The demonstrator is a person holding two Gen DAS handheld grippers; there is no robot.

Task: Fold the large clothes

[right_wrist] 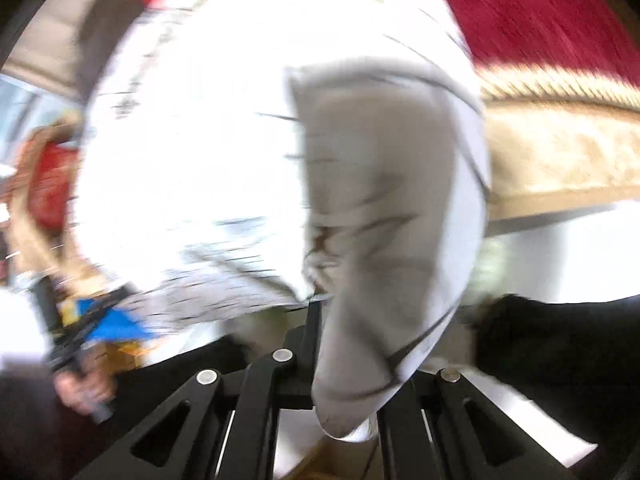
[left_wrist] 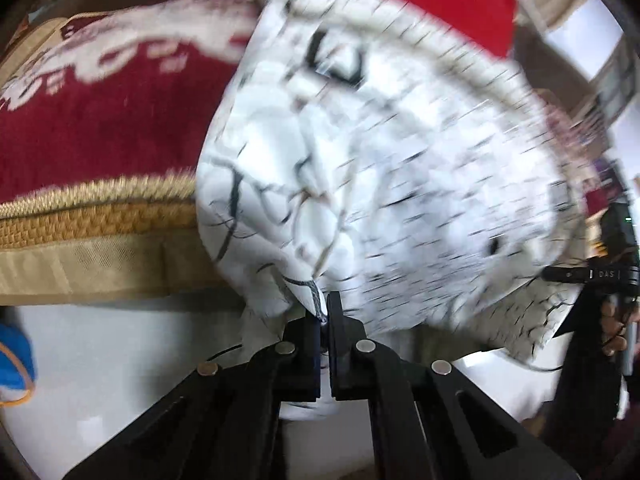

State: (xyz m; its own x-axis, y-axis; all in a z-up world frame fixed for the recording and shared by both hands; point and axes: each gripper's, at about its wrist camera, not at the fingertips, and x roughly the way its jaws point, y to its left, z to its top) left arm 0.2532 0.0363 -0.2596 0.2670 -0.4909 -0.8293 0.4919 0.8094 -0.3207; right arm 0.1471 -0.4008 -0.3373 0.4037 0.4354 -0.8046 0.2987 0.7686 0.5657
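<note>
A large white garment with a black crackle print (left_wrist: 360, 168) hangs in the air in front of a red bed. My left gripper (left_wrist: 325, 312) is shut on a bunched edge of it at the bottom. In the right wrist view the same white garment (right_wrist: 208, 152) fills the middle, blurred, and a grey-white fold (right_wrist: 372, 240) drapes over the right finger. My right gripper (right_wrist: 320, 304) is shut on that edge. The right gripper also shows in the left wrist view (left_wrist: 600, 276), holding the far end of the cloth.
A red bedspread with a white pattern and gold fringe (left_wrist: 100, 120) lies behind the cloth; its tan bed skirt (left_wrist: 100, 264) hangs below. White floor (left_wrist: 120, 360) lies under the left gripper. A blue item (left_wrist: 12, 360) sits at the far left. Room furniture is blurred at right.
</note>
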